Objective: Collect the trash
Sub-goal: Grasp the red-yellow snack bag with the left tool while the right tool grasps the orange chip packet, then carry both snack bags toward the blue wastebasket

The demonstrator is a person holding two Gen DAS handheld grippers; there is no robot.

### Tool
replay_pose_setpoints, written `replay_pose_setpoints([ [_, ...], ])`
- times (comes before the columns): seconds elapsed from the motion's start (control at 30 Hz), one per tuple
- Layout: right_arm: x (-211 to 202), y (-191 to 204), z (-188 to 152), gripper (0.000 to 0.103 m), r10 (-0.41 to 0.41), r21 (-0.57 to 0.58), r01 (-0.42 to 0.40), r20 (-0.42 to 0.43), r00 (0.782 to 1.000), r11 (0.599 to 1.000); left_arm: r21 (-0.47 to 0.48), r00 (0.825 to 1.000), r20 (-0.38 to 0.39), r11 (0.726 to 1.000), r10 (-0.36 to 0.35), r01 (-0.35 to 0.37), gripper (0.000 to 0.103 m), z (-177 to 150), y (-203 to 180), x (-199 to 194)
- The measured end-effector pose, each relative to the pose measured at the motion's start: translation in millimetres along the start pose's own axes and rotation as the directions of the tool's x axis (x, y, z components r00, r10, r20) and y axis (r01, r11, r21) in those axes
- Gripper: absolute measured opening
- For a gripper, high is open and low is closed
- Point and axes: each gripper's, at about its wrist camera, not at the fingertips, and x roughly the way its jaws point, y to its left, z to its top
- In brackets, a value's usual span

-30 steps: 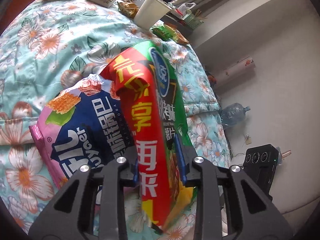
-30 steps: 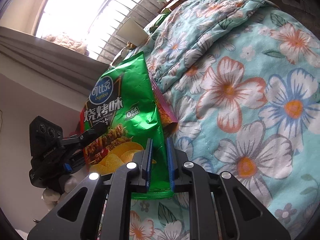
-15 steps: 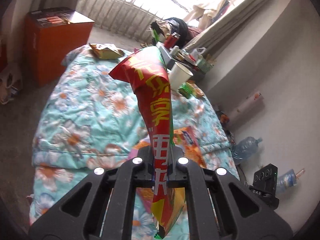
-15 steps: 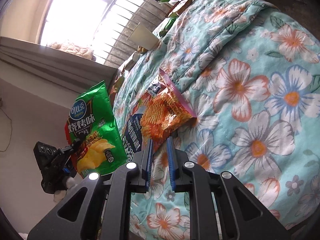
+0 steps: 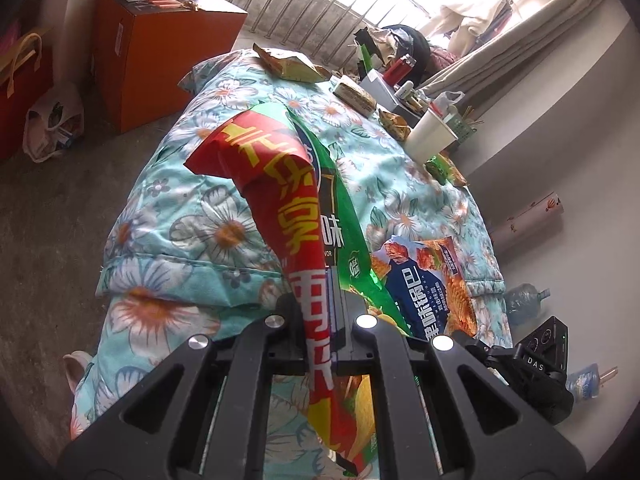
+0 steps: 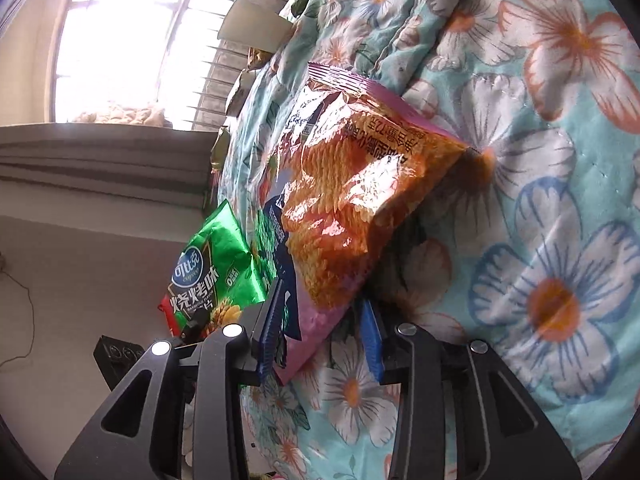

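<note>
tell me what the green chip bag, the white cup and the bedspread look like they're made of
Green chip bag: glossy metallised plastic film, judging by its sharp creases and bright glints.
White cup: probably matte paper; plain and dull, though thin plastic is possible.
Bedspread: soft quilted fabric with a printed floral pattern; stitched seams and puffy folds show, with no shine.

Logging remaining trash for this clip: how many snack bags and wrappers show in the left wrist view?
6: green chip bag in the left gripper, blue-orange bag beside it, three wrappers on the far bedspread, green packet below the cup. Others may be hidden.
</note>
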Motion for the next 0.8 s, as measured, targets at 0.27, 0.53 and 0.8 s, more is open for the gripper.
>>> replay_pose_setpoints([
  [0.27,-18,6,7,0.011,-0.062,-0.15,0.058,-0.024,0.998,0.987,0.046,0.999,0.042,0.999,-0.021,0.019,0.004,2,-17,-24],
  [0.53,-96,-15,30,0.01,-0.15,-0.321,0.113,-0.093,0.984,0.94,0.137,0.99,-0.034,0.981,-0.137,0.14,0.004,-6,-63,-27],
  [0.8,-132,-33,46,0.011,-0.192,-0.384,0.134,-0.119,0.974,0.914,0.278,0.941,-0.239,0.911,-0.241,0.304,0.004,-48,-140,5],
])
